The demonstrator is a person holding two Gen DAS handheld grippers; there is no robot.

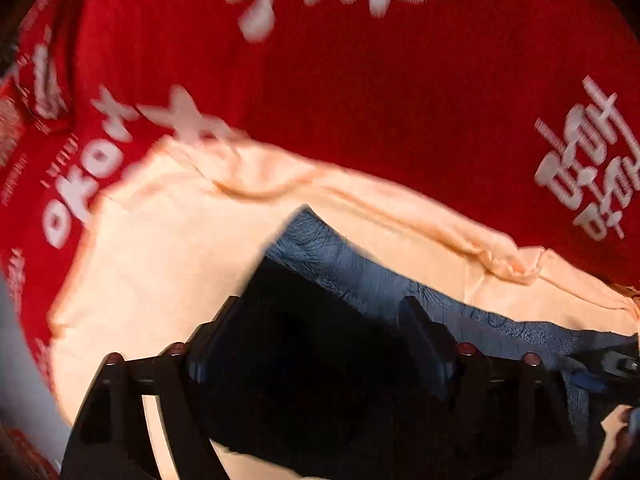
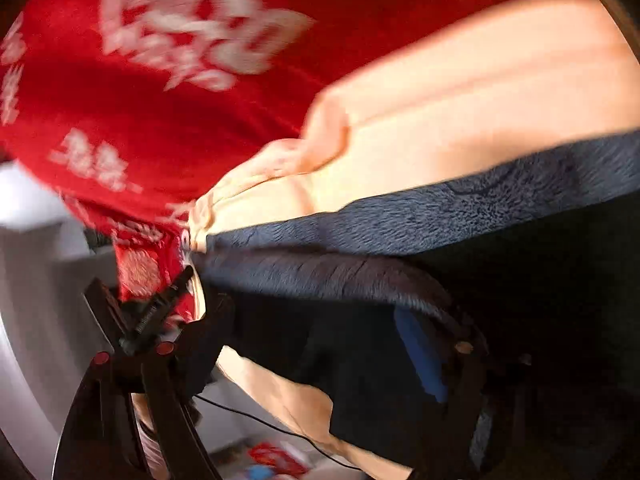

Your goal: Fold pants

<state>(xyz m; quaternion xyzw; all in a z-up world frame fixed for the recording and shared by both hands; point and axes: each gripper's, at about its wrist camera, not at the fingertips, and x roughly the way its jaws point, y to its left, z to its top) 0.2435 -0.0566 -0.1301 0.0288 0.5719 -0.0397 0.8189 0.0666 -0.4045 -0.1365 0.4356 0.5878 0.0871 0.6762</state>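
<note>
I have both tongs spread wide and neither is pinching anything: the left gripper hangs with its jaws apart over dark cloth, and the right gripper likewise stands open, with cloth lying across the gap but not pressed by the pads as far as I can tell. The pants, a dark blue fleecy pair, lie on a peach cloth that is spread over a red printed cover. In the right wrist view, their folded edge runs toward the cover's near left corner, where the red hangs over the side. My worry is that the fleece is thick and springy, so with nothing holding it the top layer may creep back open or slide askew. The peach cloth beneath is loose and rumpled along its far edge, and I judge a careless regrasp could pinch it together with the pants and drag both. Both views are blurred, so I cannot tell how squarely the layers line up.
</note>
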